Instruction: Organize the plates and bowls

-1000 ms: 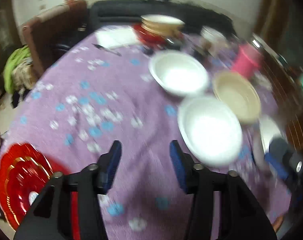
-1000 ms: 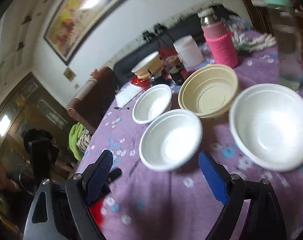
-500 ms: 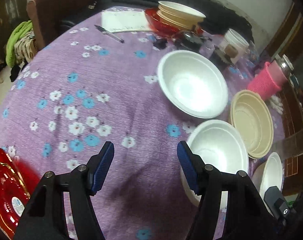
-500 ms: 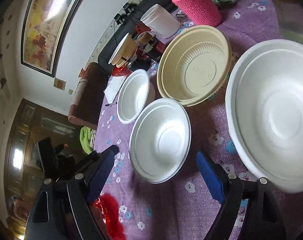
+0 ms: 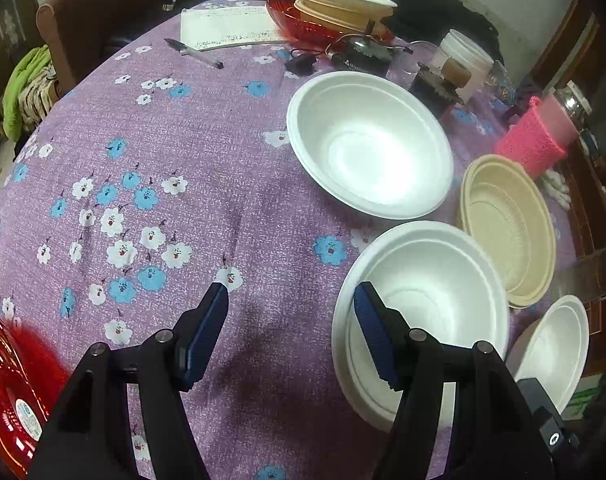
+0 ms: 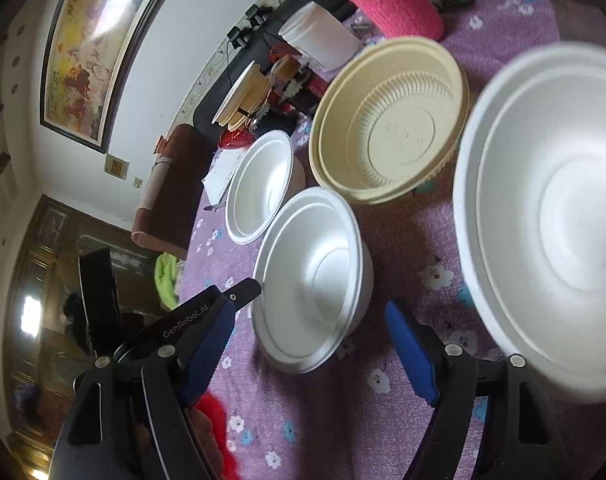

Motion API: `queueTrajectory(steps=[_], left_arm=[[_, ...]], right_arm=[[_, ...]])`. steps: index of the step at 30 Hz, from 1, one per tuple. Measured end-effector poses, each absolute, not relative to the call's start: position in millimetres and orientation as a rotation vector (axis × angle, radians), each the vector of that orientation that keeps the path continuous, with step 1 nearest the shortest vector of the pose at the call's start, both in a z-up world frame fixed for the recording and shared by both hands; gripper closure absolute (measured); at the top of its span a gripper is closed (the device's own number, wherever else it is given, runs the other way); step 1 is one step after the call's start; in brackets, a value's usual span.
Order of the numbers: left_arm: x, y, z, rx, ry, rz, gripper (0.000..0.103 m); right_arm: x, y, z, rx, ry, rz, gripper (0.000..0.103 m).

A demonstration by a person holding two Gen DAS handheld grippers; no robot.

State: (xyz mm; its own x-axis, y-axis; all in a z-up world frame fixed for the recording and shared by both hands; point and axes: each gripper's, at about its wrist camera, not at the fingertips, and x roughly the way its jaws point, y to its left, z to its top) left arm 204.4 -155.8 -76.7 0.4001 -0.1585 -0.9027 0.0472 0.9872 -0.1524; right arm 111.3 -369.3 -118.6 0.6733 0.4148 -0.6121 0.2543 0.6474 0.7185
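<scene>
Both claws are hanging wide and holding nothing over the counter [image 5: 207, 168] and its purple flowered cloth: my left claw [image 5: 291, 328] is spreading its blue pads, the right one just at the rim of the near white foam bowl [image 5: 427, 308], while my right claw [image 6: 311, 344] is gaping around that same bowl's near edge without touching it. Beyond it, a second white bowl [image 5: 371, 144] is sitting near the counter's middle, a beige ribbed bowl [image 6: 387, 120] just beside both, and a third white bowl [image 6: 543, 208] is looming close at right. A red plate [image 5: 7, 396] is lying at the left edge, and stacked bowls [image 5: 343, 4] are resting at the far side.
</scene>
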Motion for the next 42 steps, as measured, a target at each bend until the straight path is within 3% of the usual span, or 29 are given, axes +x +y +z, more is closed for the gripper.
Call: queueTrajectory(steps=[23, 28, 31, 33, 38, 42], left_arm=[[207.9, -167.9, -92.2, -0.147, 1.239, -0.206, 0.038], [207.2, -172.3, -90.6, -0.145, 1.233, -0.216, 0.039], [206.5, -173.6, -89.0, -0.146, 1.225, -0.228, 0.05], [206.4, -174.7, -89.1, -0.148, 1.224, -0.238, 0.067], [207.7, -176.9, -92.4, -0.146, 1.227, -0.257, 0.089], [208.2, -175.4, -94.5, -0.141, 1.227, -0.255, 0.093]], right_arm=[[119.3, -382.8, -134.6, 0.993, 0.882, 0.1, 0.024], [121.9, -382.1, -139.0, 0.993, 0.904, 0.099, 0.038], [123.8, -382.0, -141.4, 0.992, 0.914, 0.096, 0.05], [123.6, -381.5, -142.0, 0.986, 0.917, 0.09, 0.054], [124.0, -384.0, -145.7, 0.977, 0.925, 0.071, 0.072], [122.4, -383.7, -144.1, 0.951, 0.918, 0.052, 0.089]])
